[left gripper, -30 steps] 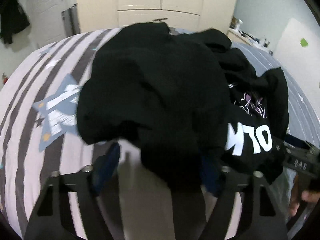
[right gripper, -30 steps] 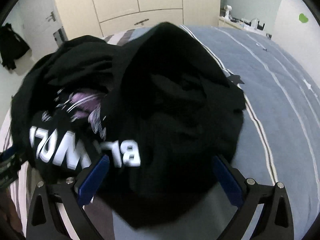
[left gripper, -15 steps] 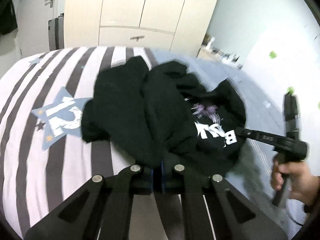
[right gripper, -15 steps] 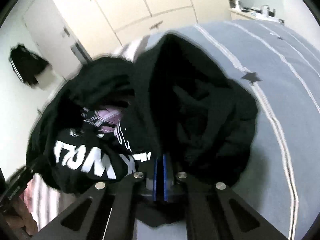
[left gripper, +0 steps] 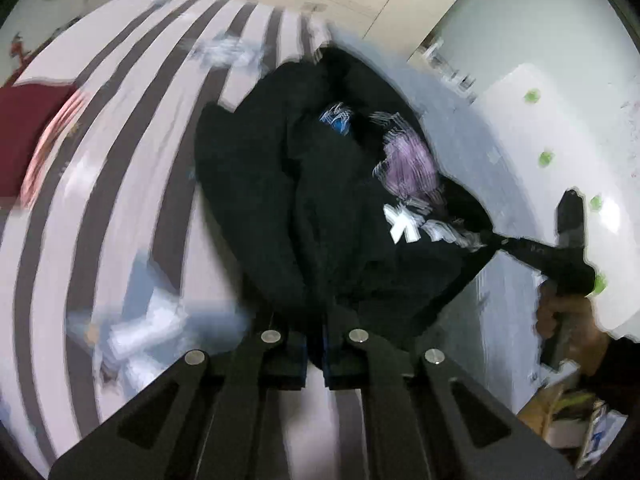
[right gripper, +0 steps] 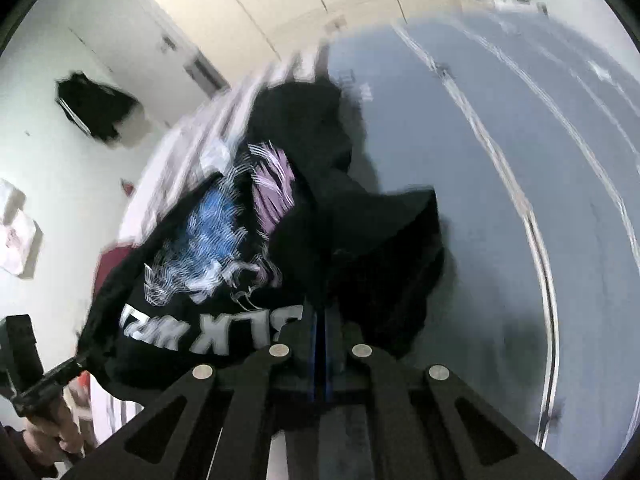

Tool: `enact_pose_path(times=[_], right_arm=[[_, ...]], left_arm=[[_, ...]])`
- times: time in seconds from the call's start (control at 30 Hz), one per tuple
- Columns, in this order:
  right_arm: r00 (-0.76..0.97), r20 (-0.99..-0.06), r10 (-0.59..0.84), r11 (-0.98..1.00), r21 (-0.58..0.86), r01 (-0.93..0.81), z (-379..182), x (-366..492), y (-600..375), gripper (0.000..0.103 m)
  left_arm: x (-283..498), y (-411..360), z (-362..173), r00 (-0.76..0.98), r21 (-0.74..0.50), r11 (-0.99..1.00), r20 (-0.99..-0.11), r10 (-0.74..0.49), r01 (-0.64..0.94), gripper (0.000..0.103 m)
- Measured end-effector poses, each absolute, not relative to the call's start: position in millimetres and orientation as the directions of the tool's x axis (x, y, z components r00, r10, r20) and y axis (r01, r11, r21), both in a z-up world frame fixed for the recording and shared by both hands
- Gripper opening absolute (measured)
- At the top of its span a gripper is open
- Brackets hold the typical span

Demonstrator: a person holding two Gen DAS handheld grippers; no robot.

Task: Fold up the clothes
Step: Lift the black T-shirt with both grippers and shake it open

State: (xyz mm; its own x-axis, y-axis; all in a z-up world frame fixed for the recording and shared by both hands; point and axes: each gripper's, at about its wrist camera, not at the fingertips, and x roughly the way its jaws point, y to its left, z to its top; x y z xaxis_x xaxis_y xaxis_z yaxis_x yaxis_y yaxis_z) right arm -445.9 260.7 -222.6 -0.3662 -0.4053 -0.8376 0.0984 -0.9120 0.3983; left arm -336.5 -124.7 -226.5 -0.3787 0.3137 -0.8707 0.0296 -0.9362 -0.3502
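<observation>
A black T-shirt (left gripper: pixel 320 208) with white lettering and a blue and purple print hangs stretched over the bed between both grippers. My left gripper (left gripper: pixel 315 354) is shut on one edge of the cloth, which runs into the closed blue pads. The right gripper (left gripper: pixel 490 236) shows at the right of the left wrist view, pinching the other edge, a hand below it. In the right wrist view the T-shirt (right gripper: pixel 224 264) spreads to the left, and my right gripper (right gripper: pixel 320 360) is shut on its hem. The left gripper (right gripper: pixel 82 360) holds the far corner at lower left.
The bed has a striped grey and white cover (left gripper: pixel 104 184) on one side and a plain grey-blue cover (right gripper: pixel 500 200) on the other. A dark red cloth (left gripper: pixel 24 140) lies at its edge. Cream wardrobe doors (right gripper: pixel 304 4) stand behind, and a dark garment (right gripper: pixel 96 108) hangs on the wall.
Both grippers closed on the T-shirt's near edge, then pulled back, up and apart. The crumpled heap has been drawn out, so the printed front now shows between them.
</observation>
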Motion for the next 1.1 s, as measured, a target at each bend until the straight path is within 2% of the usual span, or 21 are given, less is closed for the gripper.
enact_pose_path(times=[0.1,0.17,0.2,0.23,0.27,0.33,0.37,0.43,0.63,0.73,0.9,0.97,1.03,1.1], right_arm=[[-0.277,-0.895,-0.351,-0.936,0.332,0.114,-256.1,-411.1,254.2,0.004],[-0.286,-0.906,-0.312,-0.949,0.284,0.135,-265.5,-398.2,252.0,0.01],[-0.305,-0.904,-0.298,-0.953,0.266,0.143,-266.2,-393.8,252.4,0.015],[-0.323,-0.901,-0.288,-0.956,0.255,0.143,-266.4,-390.2,254.0,0.029],[-0.336,-0.895,-0.293,-0.956,0.27,0.116,-264.7,-389.0,259.9,0.041],[-0.361,-0.883,-0.301,-0.952,0.299,0.064,-261.2,-386.9,271.5,0.047],[-0.371,-0.876,-0.307,-0.949,0.312,0.049,-258.8,-386.4,276.3,0.048],[-0.406,-0.86,-0.31,-0.945,0.326,0.032,-252.5,-391.9,288.8,0.049],[-0.481,-0.833,-0.272,-0.945,0.325,-0.028,-232.6,-418.2,314.0,0.058],[-0.468,-0.84,-0.274,-0.946,0.323,-0.026,-246.1,-446.6,312.1,0.058],[-0.392,-0.879,-0.272,-0.953,0.303,-0.019,-289.4,-486.1,305.4,0.058],[-0.353,-0.884,-0.307,-0.936,0.348,-0.059,-307.8,-499.1,304.3,0.058],[-0.341,-0.878,-0.334,-0.92,0.382,-0.082,-320.5,-509.1,302.2,0.06],[-0.359,-0.863,-0.355,-0.912,0.404,-0.07,-322.7,-514.6,298.0,0.06]], left_arm=[[-315.0,-121.7,-257.5,-0.301,-0.291,-0.954,-0.918,0.257,0.074,0.006],[-313.2,-125.9,-260.9,-0.318,-0.279,-0.954,-0.919,0.232,0.111,0.013],[-312.8,-129.0,-260.3,-0.336,-0.277,-0.951,-0.916,0.218,0.137,0.021],[-311.3,-133.2,-259.2,-0.354,-0.277,-0.946,-0.913,0.205,0.166,0.028],[-308.4,-138.5,-257.6,-0.37,-0.279,-0.94,-0.909,0.193,0.197,0.031],[-302.6,-149.3,-254.3,-0.401,-0.285,-0.923,-0.901,0.166,0.258,0.037],[-301.4,-155.2,-252.0,-0.42,-0.286,-0.915,-0.895,0.15,0.284,0.04],[-306.8,-165.5,-247.6,-0.46,-0.28,-0.906,-0.881,0.112,0.317,0.059],[-370.5,-159.9,-264.5,-0.477,-0.219,-0.932,-0.877,0.06,0.287,0.063],[-411.0,-141.4,-291.2,-0.431,-0.187,-0.955,-0.9,0.072,0.231,0.063],[-448.7,-125.9,-339.4,-0.303,-0.077,-0.969,-0.953,0.002,0.235,0.063],[-452.3,-129.0,-341.4,-0.315,-0.103,-0.962,-0.949,0.019,0.252,0.051],[-455.5,-136.7,-337.8,-0.326,-0.139,-0.957,-0.944,0.051,0.254,0.013],[-455.1,-147.0,-328.7,-0.344,-0.163,-0.953,-0.936,0.068,0.254,0.005]])
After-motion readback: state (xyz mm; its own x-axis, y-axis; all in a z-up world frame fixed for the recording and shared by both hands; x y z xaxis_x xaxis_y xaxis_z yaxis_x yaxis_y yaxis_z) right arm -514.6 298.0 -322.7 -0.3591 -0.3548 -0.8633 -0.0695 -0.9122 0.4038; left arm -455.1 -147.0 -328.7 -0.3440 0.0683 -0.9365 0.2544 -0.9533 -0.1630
